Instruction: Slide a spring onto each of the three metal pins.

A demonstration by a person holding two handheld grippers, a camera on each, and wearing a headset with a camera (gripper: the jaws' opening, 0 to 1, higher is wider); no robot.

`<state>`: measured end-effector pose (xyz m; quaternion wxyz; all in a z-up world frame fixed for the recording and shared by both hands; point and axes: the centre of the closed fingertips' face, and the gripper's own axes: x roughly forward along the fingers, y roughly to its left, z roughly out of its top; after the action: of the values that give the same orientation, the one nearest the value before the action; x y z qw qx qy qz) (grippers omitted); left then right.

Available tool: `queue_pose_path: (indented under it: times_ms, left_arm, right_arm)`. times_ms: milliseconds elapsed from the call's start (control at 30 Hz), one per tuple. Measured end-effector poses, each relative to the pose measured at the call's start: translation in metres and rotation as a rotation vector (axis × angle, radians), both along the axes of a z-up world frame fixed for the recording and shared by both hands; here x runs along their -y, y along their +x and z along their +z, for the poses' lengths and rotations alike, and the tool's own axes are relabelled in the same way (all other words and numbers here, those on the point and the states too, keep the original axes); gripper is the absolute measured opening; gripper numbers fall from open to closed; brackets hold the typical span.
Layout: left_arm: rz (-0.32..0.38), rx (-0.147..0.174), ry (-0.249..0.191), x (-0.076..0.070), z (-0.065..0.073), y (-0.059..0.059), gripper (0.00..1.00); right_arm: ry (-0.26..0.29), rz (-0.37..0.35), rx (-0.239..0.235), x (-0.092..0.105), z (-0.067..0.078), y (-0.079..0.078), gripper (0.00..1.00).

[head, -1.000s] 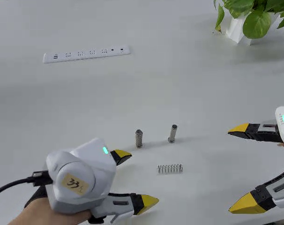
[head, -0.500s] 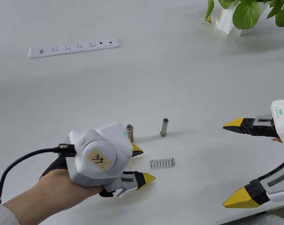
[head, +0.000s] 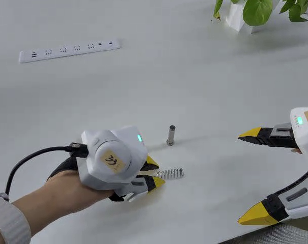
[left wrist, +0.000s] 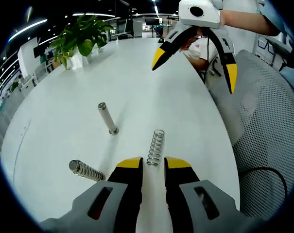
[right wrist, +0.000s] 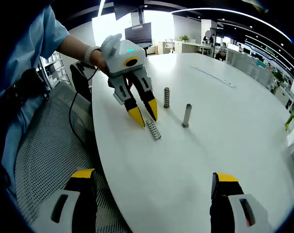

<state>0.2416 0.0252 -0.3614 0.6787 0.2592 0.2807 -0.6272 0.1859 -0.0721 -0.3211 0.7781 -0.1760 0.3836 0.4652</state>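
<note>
Fingers, head view: left gripper (head: 156, 173) narrowly spread at near end of spring (head: 169, 173), flat on counter (head: 194, 76). Left gripper view: spring askew — closing may flick it away. Right gripper view: right gripper (right wrist: 154, 177) spread wide; bare pin (right wrist: 186, 115) upright.

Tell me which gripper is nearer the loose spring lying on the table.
Left. The left gripper has its open tips at one end of the loose spring; the right gripper hangs wide open, well off beyond the spring's other end.
</note>
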Motion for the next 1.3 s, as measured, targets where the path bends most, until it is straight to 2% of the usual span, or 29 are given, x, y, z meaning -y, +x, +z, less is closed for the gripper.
queue_pose_path:
  times_ms: [367, 867, 1200, 1300]
  left_arm:
    - [-0.028, 0.000, 0.040, 0.001, -0.006, 0.000, 0.11]
    - [-0.069, 0.006, 0.083, 0.002, -0.006, 0.000, 0.08]
    - [-0.024, -0.022, 0.043, -0.002, -0.006, -0.005, 0.07]
    - [-0.001, -0.040, 0.024, -0.005, -0.005, -0.007, 0.07]
  right_arm:
    - [0.003, -0.011, -0.004, 0.003, -0.001, -0.002, 0.98]
    - [0.003, -0.008, -0.009, 0.001, -0.004, -0.003, 0.98]
    - [0.006, 0.004, -0.009, -0.006, -0.003, -0.003, 0.97]
    - [0.007, 0.007, -0.009, -0.009, -0.002, -0.002, 0.96]
